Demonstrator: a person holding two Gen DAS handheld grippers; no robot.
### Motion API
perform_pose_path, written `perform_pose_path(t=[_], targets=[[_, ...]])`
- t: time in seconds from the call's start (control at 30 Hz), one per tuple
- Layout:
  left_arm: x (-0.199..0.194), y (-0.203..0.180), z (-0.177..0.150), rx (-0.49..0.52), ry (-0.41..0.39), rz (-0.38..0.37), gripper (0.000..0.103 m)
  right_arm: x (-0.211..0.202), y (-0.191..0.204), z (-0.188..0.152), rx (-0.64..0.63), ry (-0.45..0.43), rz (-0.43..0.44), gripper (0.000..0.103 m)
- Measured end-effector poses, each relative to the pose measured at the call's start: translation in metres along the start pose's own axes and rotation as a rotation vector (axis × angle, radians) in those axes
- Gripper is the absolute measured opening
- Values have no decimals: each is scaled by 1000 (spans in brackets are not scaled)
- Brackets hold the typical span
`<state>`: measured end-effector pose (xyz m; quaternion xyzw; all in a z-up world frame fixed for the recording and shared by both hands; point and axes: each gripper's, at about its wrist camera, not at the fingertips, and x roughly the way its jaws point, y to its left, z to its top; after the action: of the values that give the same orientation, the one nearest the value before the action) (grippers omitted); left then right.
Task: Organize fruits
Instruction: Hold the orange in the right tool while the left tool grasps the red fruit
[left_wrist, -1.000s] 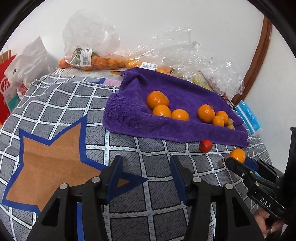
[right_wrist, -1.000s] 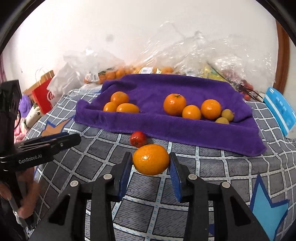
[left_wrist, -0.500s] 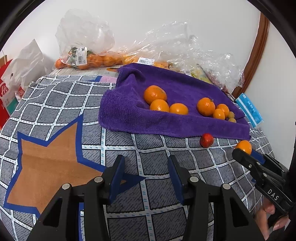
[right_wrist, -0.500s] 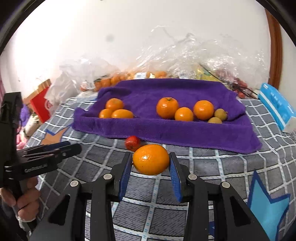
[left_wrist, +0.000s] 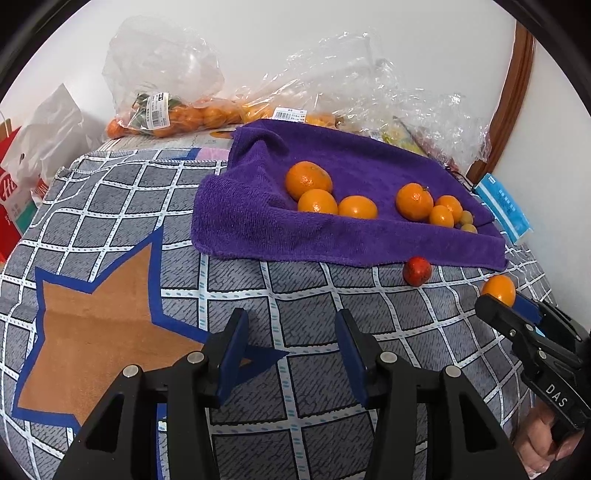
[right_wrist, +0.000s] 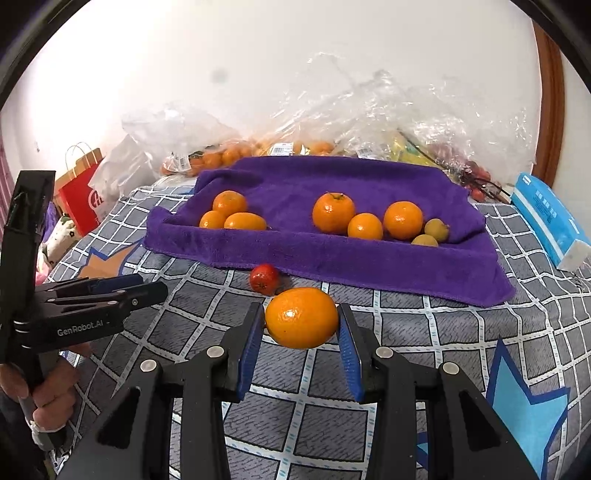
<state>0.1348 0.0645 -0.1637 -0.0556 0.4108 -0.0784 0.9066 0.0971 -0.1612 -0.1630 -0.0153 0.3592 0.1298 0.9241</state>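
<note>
My right gripper (right_wrist: 301, 326) is shut on an orange (right_wrist: 301, 317) and holds it above the patterned cloth, short of the purple towel (right_wrist: 369, 266). The held orange also shows in the left wrist view (left_wrist: 499, 289). The towel holds a group of three oranges (right_wrist: 229, 216) at left, three more (right_wrist: 365, 219) at right, and two small yellow-green fruits (right_wrist: 436, 229). A small red fruit (right_wrist: 264, 278) lies on the cloth in front of the towel. My left gripper (left_wrist: 291, 332) is open and empty, low over the cloth at the left.
Clear plastic bags of fruit (right_wrist: 229, 155) lie behind the towel by the wall. A blue tissue pack (right_wrist: 550, 218) sits at the right edge. A red paper bag (right_wrist: 81, 192) stands off the left side. The cloth (left_wrist: 110, 240) has an orange star.
Both grippers have risen and drawn back a little from the towel. The right gripper still holds the orange; the left stays open.
</note>
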Motion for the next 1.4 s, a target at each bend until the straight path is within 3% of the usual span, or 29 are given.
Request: perform_pose_path(t=[0.3, 0.6, 0.93, 1.4], targets=[[-6, -15, -7, 57, 19, 10, 46, -29, -22, -5, -33, -74, -73, 40], [-7, -44, -5, 91, 46, 23, 46, -35, -62, -13, 22, -84, -140, 40], [3, -68, 2, 119, 66, 49, 46, -39, -85, -18, 123, -79, -104, 40], [21, -87, 2, 134, 87, 44, 47, -33, -81, -17, 96, -54, -94, 40]])
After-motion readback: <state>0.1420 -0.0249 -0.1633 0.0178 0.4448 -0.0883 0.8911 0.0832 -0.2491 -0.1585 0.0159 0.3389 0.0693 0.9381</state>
